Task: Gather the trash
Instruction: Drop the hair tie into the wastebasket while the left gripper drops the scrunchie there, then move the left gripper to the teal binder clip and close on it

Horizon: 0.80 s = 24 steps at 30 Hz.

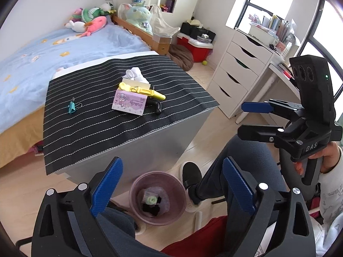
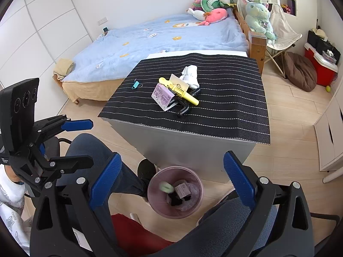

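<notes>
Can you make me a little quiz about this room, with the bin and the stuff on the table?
1. True or false: the pink bin on the floor has nothing in it.
2. What colour is the binder clip on the striped mat?
   A. red  B. teal  C. white
3. Fill in: the yellow thing lies across the top of the purple ____.

Key
1. False, some trash is in it.
2. B
3. box

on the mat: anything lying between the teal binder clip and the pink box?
Nothing. Bare striped mat between the teal binder clip and the pink box; both wrist views show it.
</notes>
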Each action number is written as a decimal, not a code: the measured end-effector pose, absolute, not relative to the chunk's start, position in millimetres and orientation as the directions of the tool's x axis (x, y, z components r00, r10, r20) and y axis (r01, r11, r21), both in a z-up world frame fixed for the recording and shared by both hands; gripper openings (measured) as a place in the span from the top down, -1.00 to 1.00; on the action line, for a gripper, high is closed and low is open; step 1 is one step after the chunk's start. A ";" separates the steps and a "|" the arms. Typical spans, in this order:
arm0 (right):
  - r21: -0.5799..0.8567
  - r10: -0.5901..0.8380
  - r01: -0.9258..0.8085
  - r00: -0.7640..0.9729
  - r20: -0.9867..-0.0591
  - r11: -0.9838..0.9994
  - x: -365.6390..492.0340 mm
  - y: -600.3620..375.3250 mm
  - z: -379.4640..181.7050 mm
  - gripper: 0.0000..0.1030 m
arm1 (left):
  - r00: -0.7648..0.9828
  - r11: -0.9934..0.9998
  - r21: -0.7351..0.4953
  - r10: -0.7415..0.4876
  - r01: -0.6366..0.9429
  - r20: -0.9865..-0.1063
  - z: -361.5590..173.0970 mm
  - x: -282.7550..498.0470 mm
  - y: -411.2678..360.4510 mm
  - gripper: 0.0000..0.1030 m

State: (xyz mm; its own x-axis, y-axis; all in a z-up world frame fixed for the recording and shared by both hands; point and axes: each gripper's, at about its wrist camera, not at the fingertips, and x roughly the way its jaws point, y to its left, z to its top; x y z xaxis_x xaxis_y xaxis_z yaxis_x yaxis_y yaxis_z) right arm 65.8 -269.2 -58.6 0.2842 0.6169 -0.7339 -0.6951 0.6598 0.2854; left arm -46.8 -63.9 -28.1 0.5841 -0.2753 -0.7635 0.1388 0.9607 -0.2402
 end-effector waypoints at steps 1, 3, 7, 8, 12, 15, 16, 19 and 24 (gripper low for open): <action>0.287 0.618 -0.695 0.283 -0.734 0.659 65.9 -269.1 -58.6 -0.84 | 0.588 0.962 -0.239 -0.270 0.132 -0.763 -27.7 -46.3 -62.4 -0.81; 0.287 0.618 -0.696 0.282 -0.734 0.659 65.9 -269.1 -58.7 -0.85 | 0.601 0.966 -0.232 -0.252 0.113 -0.758 -26.9 -46.7 -59.7 -0.84; 0.286 0.617 -0.697 0.279 -0.736 0.657 66.4 -266.8 -58.2 -0.87 | 0.610 0.971 -0.225 -0.229 0.085 -0.759 -26.5 -45.7 -53.7 -0.85; 0.286 0.617 -0.698 0.279 -0.736 0.657 66.6 -265.9 -58.0 -0.87 | 0.611 0.971 -0.226 -0.227 0.080 -0.758 -26.4 -45.7 -52.2 -0.85; 0.287 0.621 -0.702 0.278 -0.732 0.652 68.3 -262.3 -56.0 -0.87 | 0.619 0.972 -0.229 -0.213 0.055 -0.756 -24.3 -44.8 -44.1 -0.85; 0.282 0.624 -0.707 0.281 -0.729 0.648 70.9 -259.5 -54.1 -0.87 | 0.625 0.974 -0.225 -0.199 0.039 -0.755 -22.9 -43.4 -39.3 -0.85; 0.281 0.625 -0.708 0.283 -0.727 0.648 72.8 -258.3 -53.3 -0.87 | 0.627 0.974 -0.224 -0.195 0.033 -0.754 -22.2 -42.5 -37.1 -0.85; 0.275 0.627 -0.710 0.292 -0.722 0.648 78.9 -255.2 -49.9 -0.87 | 0.639 0.976 -0.219 -0.176 0.012 -0.749 -20.2 -39.0 -29.1 -0.85; 0.273 0.632 -0.710 0.304 -0.713 0.649 89.2 -250.4 -45.3 -0.87 | 0.659 0.974 -0.225 -0.144 -0.039 -0.739 -16.5 -28.9 -8.1 -0.85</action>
State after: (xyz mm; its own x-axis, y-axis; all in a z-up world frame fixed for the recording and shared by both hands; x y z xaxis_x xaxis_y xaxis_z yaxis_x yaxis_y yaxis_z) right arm 89.2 -250.4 -45.3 0.3040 0.6323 -0.7126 -0.7101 0.6490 0.2729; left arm -28.9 -8.1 -16.5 0.6585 -0.1439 -0.7387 -0.0395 0.9736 -0.2248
